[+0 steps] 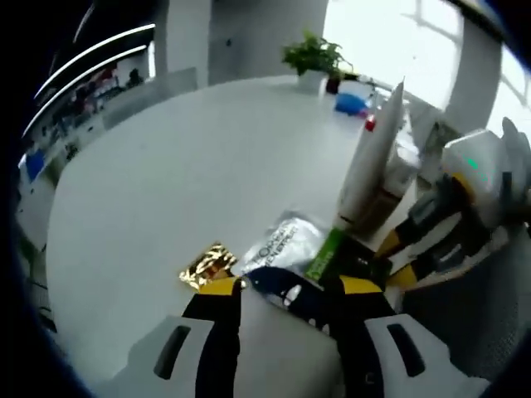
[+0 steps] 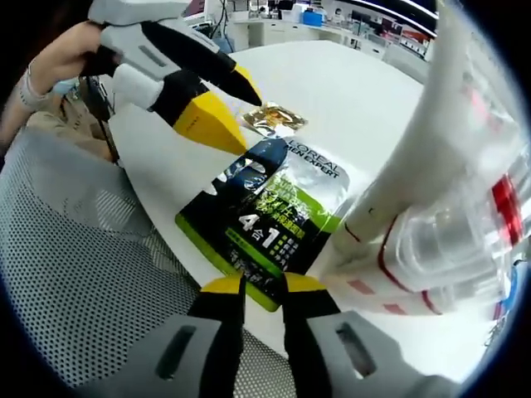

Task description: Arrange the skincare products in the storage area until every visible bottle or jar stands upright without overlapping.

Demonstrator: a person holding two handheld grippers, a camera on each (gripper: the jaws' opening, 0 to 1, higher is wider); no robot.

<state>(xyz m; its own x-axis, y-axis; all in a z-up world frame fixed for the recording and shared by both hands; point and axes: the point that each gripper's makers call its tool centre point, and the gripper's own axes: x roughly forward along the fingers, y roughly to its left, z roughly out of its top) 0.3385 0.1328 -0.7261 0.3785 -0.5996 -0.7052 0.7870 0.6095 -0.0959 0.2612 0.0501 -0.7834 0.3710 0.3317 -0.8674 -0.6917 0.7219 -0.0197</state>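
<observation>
A flat L'Oreal sachet (image 2: 278,211), black, green and silver, lies at the white table's edge. My right gripper (image 2: 264,290) is shut on its near green edge. In the left gripper view the same sachet (image 1: 290,249) reaches between the wide-apart jaws of my open left gripper (image 1: 290,286), with the right gripper (image 1: 406,249) at its green end. The left gripper (image 2: 236,112) comes in from the upper left of the right gripper view, held by a person's hand. A tall white tube (image 1: 373,157) stands upright just beyond the sachet. Clear bottles with red bands (image 2: 465,240) stand beside the white tube (image 2: 415,166).
A small gold sachet (image 1: 207,267) lies on the round white table (image 1: 182,166) next to the big sachet. A potted plant (image 1: 315,56) and a blue object (image 1: 348,104) sit at the far edge. A grey mesh chair (image 2: 75,274) stands beside the table.
</observation>
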